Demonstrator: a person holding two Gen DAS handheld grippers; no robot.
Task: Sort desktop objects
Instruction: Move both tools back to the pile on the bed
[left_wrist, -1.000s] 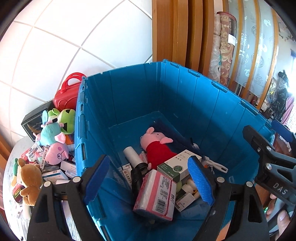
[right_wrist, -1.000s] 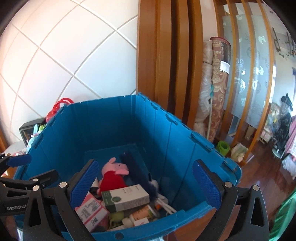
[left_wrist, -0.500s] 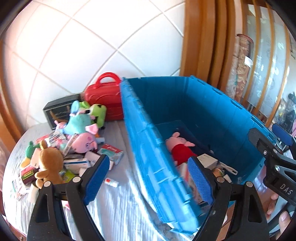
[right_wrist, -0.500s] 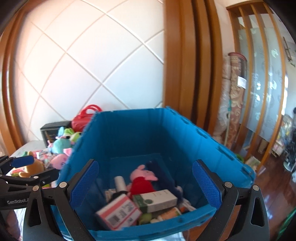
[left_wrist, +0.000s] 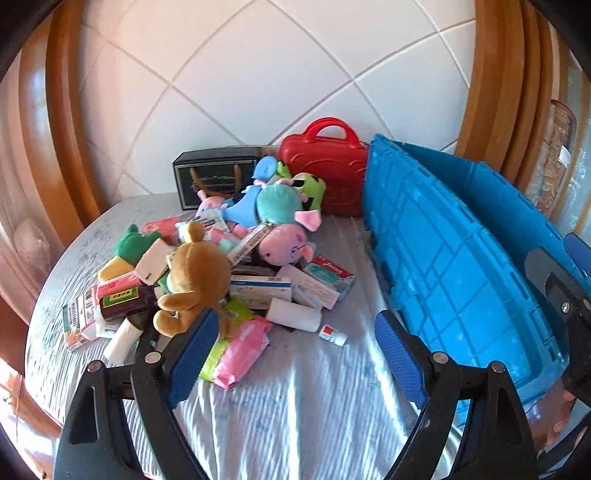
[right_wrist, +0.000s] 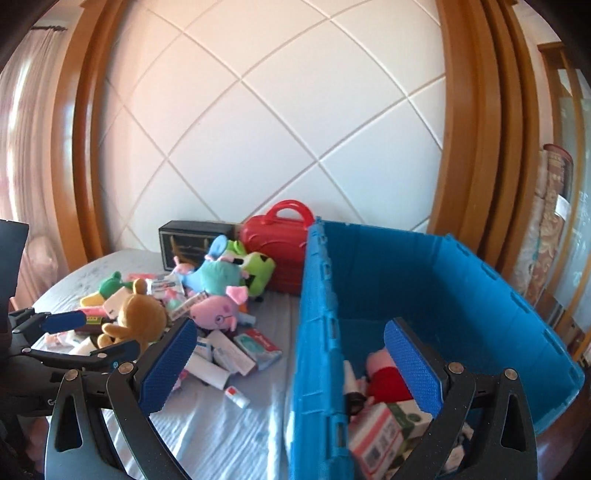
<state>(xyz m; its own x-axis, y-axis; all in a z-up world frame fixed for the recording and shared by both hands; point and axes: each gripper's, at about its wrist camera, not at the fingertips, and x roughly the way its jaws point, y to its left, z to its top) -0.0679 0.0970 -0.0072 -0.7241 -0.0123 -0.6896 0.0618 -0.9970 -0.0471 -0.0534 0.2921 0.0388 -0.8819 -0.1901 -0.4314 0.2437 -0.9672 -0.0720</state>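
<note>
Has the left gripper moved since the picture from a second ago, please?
Yes. The left gripper was over the inside of the blue crate; it has swung left, off the crate and over the table beside the pile of toys.

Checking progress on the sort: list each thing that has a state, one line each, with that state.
left gripper: open, empty.
right gripper: open, empty.
blue crate: lid off, partly filled.
red case: shut, upright.
brown bear plush: lying on the pile, outside the crate.
pink pig plush: lying on the pile.
red-dressed pig plush: inside the crate.
</note>
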